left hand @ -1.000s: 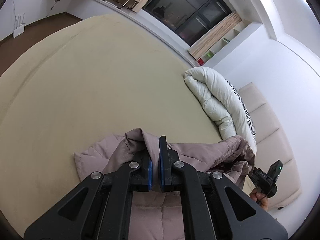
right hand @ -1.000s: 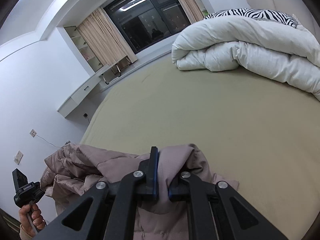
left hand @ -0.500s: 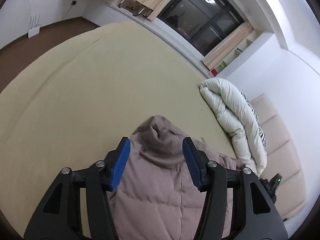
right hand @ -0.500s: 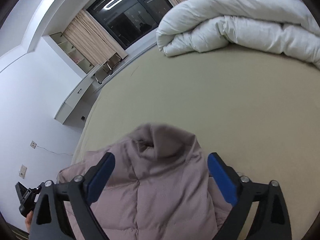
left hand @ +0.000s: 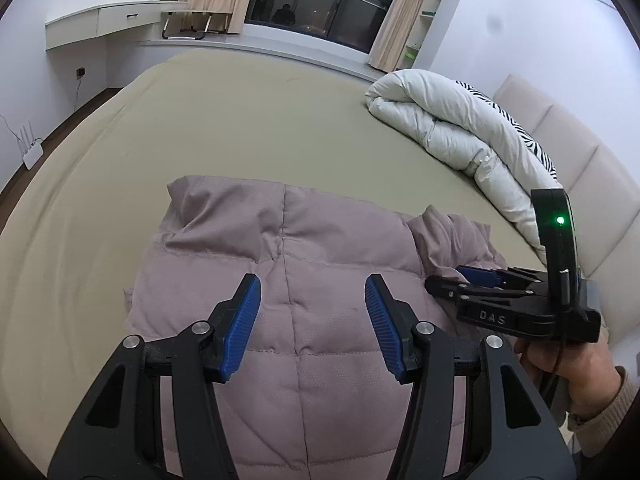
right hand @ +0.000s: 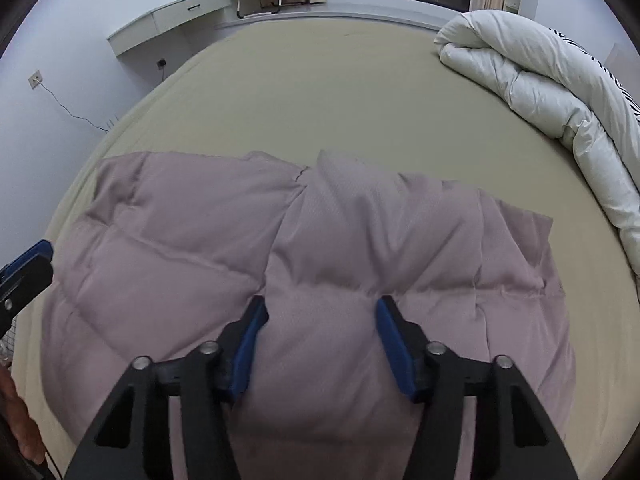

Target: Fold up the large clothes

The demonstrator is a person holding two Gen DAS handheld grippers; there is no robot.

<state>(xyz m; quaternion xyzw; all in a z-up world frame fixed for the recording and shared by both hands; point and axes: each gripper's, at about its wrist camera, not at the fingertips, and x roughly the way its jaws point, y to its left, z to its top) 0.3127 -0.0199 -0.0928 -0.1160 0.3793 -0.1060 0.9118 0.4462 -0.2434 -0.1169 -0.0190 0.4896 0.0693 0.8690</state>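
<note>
A mauve quilted puffer jacket (left hand: 320, 240) lies spread over the near part of the beige bed (left hand: 240, 120). My left gripper (left hand: 312, 296) hovers open above its middle seam, nothing between the blue pads. My right gripper (right hand: 320, 316) is over the jacket (right hand: 180, 248) further right, its jaws closing, with a puffed ridge of the jacket between them; I see no firm pinch. From the left wrist view the right gripper (left hand: 444, 276) sits at the jacket's right edge, held by a person's hand (left hand: 572, 368). Left gripper fingers (right hand: 28, 264) show at the left edge.
A rolled white duvet (left hand: 452, 128) with a zebra-striped side lies along the padded headboard (left hand: 580, 152) at the right. Beyond the bed are a window with curtains and a wall-mounted white desk (left hand: 100, 24). A white router (left hand: 30, 152) stands on the floor at left.
Both grippers were shut on bunched jacket fabric and have let go. The jacket now lies spread on the bed. Both grippers rolled level, and the right jaws stand narrower than half a second ago.
</note>
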